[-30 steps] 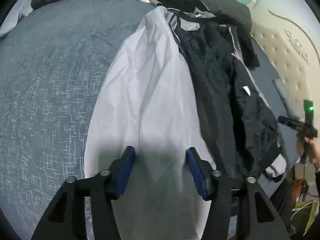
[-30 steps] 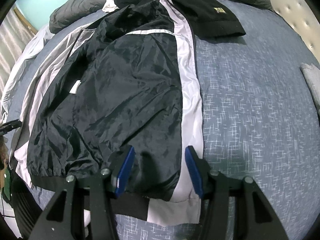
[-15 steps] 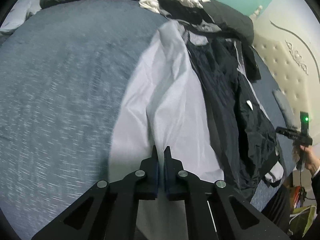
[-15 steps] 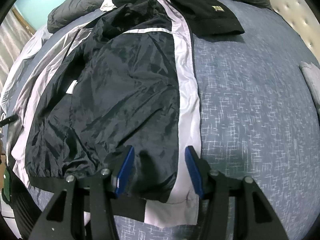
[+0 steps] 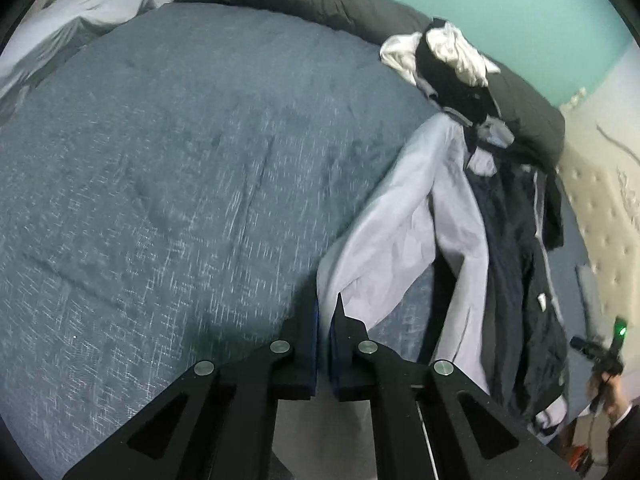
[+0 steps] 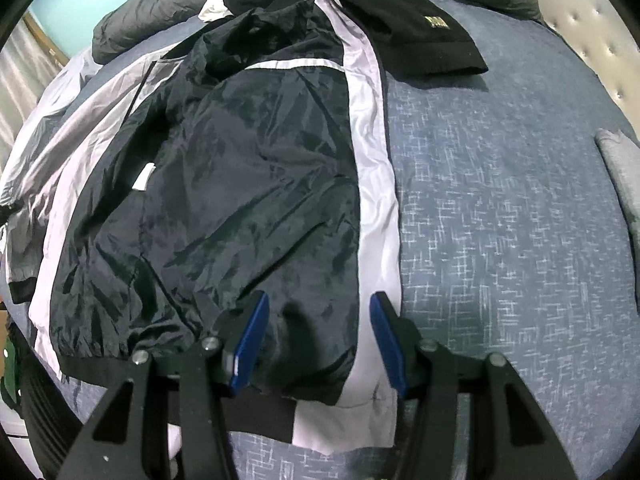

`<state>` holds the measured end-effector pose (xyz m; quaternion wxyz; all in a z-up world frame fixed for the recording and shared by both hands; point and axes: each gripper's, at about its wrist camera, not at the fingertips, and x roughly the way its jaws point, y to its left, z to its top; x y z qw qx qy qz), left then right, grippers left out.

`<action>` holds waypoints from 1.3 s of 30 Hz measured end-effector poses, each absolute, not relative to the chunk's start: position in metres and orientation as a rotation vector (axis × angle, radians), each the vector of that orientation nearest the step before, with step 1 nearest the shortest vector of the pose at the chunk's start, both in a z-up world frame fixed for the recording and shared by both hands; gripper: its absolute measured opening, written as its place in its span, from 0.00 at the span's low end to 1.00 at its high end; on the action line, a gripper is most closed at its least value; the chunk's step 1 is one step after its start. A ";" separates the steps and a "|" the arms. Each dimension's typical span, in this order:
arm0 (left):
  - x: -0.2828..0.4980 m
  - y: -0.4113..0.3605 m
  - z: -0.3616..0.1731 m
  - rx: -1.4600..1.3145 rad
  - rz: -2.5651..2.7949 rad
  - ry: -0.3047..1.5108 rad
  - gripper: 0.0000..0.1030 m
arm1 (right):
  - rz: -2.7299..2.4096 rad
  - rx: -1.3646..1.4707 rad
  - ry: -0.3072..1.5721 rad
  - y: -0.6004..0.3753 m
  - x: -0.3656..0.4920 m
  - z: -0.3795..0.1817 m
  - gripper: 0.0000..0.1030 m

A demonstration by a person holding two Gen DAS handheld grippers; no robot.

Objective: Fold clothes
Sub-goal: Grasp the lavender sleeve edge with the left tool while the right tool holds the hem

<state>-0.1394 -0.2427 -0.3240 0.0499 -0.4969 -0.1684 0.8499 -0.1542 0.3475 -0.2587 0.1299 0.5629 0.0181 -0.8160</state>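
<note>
Pinching the jacket's pale sleeve (image 5: 400, 232), left gripper (image 5: 325, 312) clenched; right gripper (image 6: 316, 320) released above jacket.

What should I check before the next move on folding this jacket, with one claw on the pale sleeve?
1. Left claw shut on the pale sleeve: ok, its fingers have just closed on the fabric.
2. Sleeve free of the jacket body: ok, in the left wrist view it stretches out with bedspread showing beneath it.
3. Right claw open: ok, it hovers over the jacket's lower hem and grips nothing.
4. Jacket body flat: not ok, wrinkled near the collar.
5. Black garment clear of the jacket: not ok, it lies against the collar end.
6. Bedspread beside the jacket free: ok.
</note>
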 end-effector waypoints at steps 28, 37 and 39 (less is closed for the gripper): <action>-0.136 -0.238 -0.352 -1.540 2.560 -0.439 0.07 | -2.346 1.632 0.142 0.311 -0.154 -0.264 0.52; -0.157 -0.292 -0.308 -1.472 2.724 -0.425 0.04 | -2.367 1.628 0.133 0.314 -0.159 -0.261 0.52; -0.163 -0.310 -0.309 -1.517 2.752 -0.481 0.04 | -2.373 1.624 0.123 0.317 -0.160 -0.259 0.52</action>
